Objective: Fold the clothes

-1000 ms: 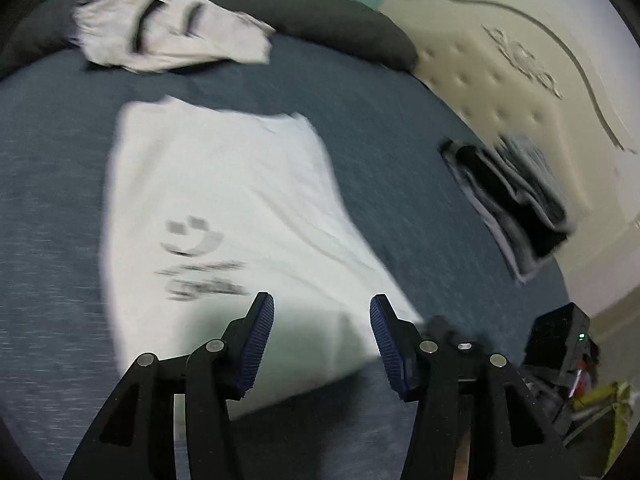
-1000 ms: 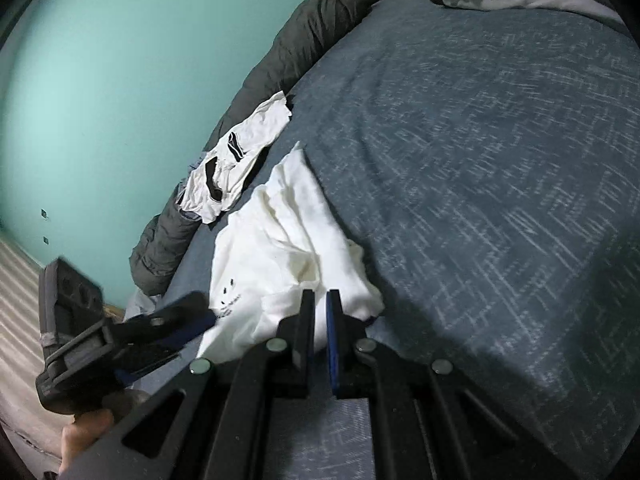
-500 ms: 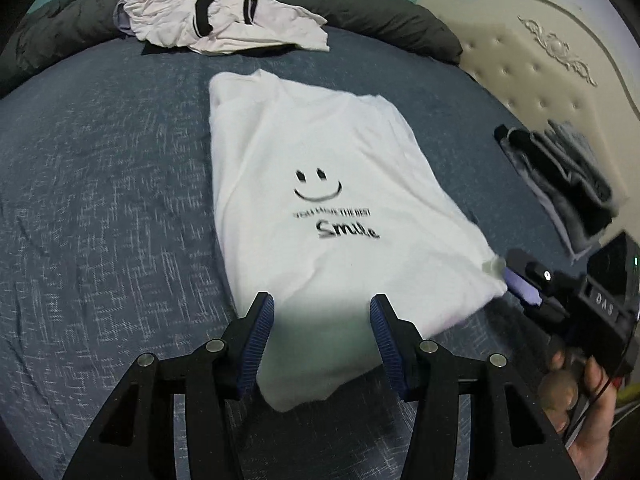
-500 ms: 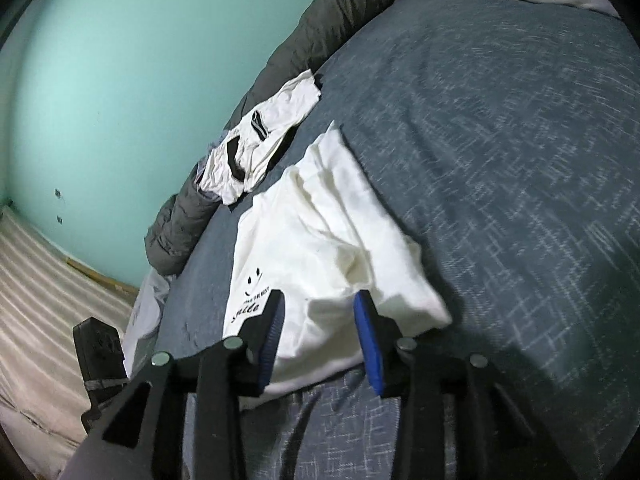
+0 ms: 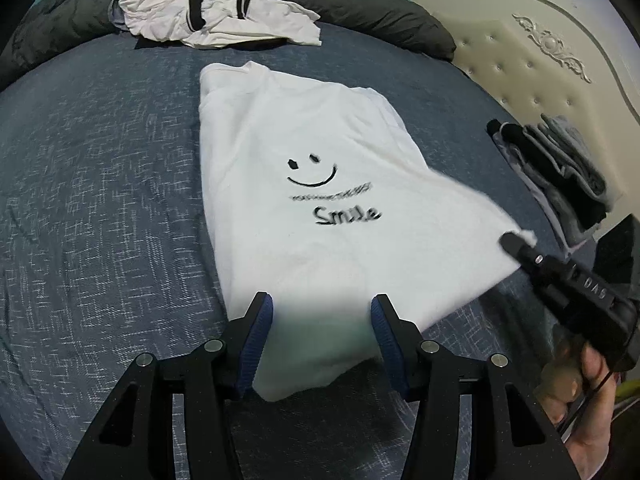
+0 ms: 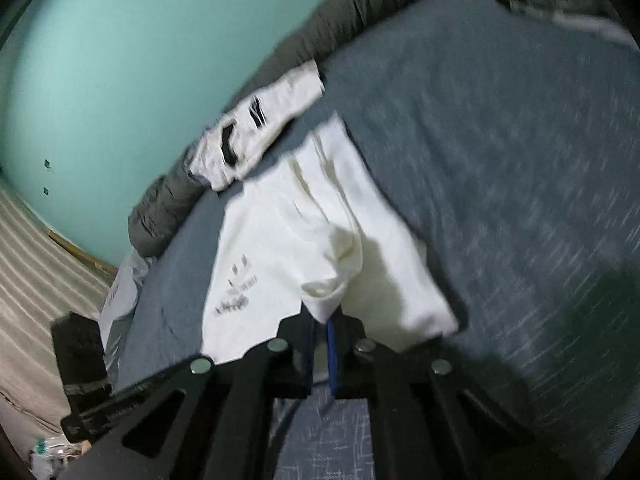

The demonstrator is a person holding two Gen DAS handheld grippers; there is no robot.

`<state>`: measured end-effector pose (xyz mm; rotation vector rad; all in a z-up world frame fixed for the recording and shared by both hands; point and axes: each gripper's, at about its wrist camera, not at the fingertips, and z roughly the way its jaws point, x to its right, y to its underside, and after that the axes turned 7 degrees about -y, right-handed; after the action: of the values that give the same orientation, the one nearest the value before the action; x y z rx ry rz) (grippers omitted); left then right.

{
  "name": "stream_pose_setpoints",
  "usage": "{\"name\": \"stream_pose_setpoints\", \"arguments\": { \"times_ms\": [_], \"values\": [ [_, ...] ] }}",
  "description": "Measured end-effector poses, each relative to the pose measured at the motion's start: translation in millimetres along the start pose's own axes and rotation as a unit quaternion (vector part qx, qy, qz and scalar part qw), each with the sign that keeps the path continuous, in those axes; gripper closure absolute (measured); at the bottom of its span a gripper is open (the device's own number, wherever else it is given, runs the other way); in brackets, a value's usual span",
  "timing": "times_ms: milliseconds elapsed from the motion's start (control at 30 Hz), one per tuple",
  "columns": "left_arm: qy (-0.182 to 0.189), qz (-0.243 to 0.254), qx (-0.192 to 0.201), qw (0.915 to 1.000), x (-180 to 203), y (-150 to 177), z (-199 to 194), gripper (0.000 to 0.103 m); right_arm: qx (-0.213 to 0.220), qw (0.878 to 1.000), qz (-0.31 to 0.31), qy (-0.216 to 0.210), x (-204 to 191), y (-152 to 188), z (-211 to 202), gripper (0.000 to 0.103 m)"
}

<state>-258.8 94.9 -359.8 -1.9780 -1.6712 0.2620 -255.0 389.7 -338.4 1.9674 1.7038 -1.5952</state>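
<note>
A white T-shirt [image 5: 320,140] with a black smiley and the word "Smile" lies flat on the blue bed cover [image 5: 100,160], collar at the far end. My left gripper [image 5: 322,336] hovers open over the near hem, and the cloth's edge shows between its blue pads without being pressed. At the shirt's right near corner my right gripper [image 5: 510,242] is shut on the cloth. In the right wrist view the same T-shirt [image 6: 272,248] bunches up into that gripper [image 6: 320,320], a pinched fold rising from its closed pads.
A crumpled white garment with black bands [image 5: 216,16] lies at the far end against a dark grey rolled duvet [image 5: 360,4]. A stack of folded dark clothes [image 5: 560,168] sits at the right beside the cream headboard [image 5: 540,60]. A hand [image 5: 592,392] holds the right gripper.
The right gripper opened over the shirt's near right corner, then shut on it and drew the cloth up. The left gripper came down closer to the near hem, jaws unchanged.
</note>
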Motion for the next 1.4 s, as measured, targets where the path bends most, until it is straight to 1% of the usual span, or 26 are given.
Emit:
{"name": "stream_pose_setpoints", "arguments": {
  "times_ms": [67, 100, 200, 300, 400, 467, 533, 633, 767, 800, 833, 967, 1000, 1033, 1100, 1233, 1333, 1400],
  "values": [
    [-0.004, 0.01, -0.003, 0.9999, 4, 2, 3, 0.047, 0.014, 1.0, 0.001, 0.008, 2, -3, -8, 0.099],
    [-0.005, 0.012, -0.004, 0.9999, 5, 2, 4, 0.047, 0.015, 1.0, 0.008, 0.014, 6, -3, -9, 0.099],
    [-0.006, 0.01, -0.008, 0.9999, 4, 4, 6, 0.047, 0.003, 0.998, 0.043, 0.035, 26, 1, -5, 0.099],
    [-0.009, 0.01, -0.008, 0.9999, 3, 3, 2, 0.047, -0.014, 0.997, 0.055, 0.052, 34, 5, 3, 0.099],
    [-0.022, 0.004, -0.003, 0.9997, -3, 2, -3, 0.047, -0.019, 0.996, 0.059, 0.058, 36, 5, 5, 0.099],
    [-0.029, -0.01, -0.003, 0.9995, -11, 3, -3, 0.047, -0.02, 0.996, 0.056, 0.062, 36, 4, 5, 0.099],
    [-0.025, -0.024, -0.009, 0.9994, -19, 5, -1, 0.047, -0.024, 0.996, 0.054, 0.067, 37, 5, 6, 0.099],
    [-0.025, -0.022, -0.015, 0.9993, -21, 9, 2, 0.047, -0.029, 0.996, 0.056, 0.069, 39, 6, 9, 0.099],
    [-0.026, -0.023, -0.007, 0.9994, -23, 10, -2, 0.047, -0.02, 0.995, 0.076, 0.061, 43, 4, 1, 0.096],
    [-0.026, -0.023, -0.006, 0.9994, -23, 11, -2, 0.047, -0.015, 0.995, 0.075, 0.065, 43, 3, -2, 0.093],
    [-0.026, -0.022, -0.007, 0.9994, -24, 12, -2, 0.047, -0.009, 0.995, 0.07, 0.073, 40, 1, -5, 0.093],
    [-0.025, -0.023, -0.009, 0.9994, -27, 14, -3, 0.047, 0.015, 0.993, 0.048, 0.108, 31, -5, -18, 0.092],
    [-0.026, -0.021, -0.01, 0.9994, -27, 15, -4, 0.046, 0.02, 0.993, 0.044, 0.105, 29, -7, -20, 0.092],
    [-0.027, -0.02, -0.01, 0.9994, -27, 15, -4, 0.045, 0.022, 0.995, 0.041, 0.092, 26, -7, -20, 0.092],
    [-0.028, -0.019, -0.012, 0.9994, -27, 15, -6, 0.045, 0.012, 0.996, 0.034, 0.082, 21, -7, -14, 0.092],
    [-0.025, -0.019, -0.011, 0.9995, -28, 15, -11, 0.045, -0.023, 0.995, 0.034, 0.087, 20, -1, 2, 0.092],
    [-0.023, -0.018, -0.002, 0.9996, -29, 14, -18, 0.044, -0.033, 0.991, 0.026, 0.126, 31, 6, 2, 0.092],
    [-0.023, -0.026, 0.003, 0.9994, -34, 14, -21, 0.043, -0.018, 0.99, 0.035, 0.138, 35, 2, -8, 0.092]
  ]
}}
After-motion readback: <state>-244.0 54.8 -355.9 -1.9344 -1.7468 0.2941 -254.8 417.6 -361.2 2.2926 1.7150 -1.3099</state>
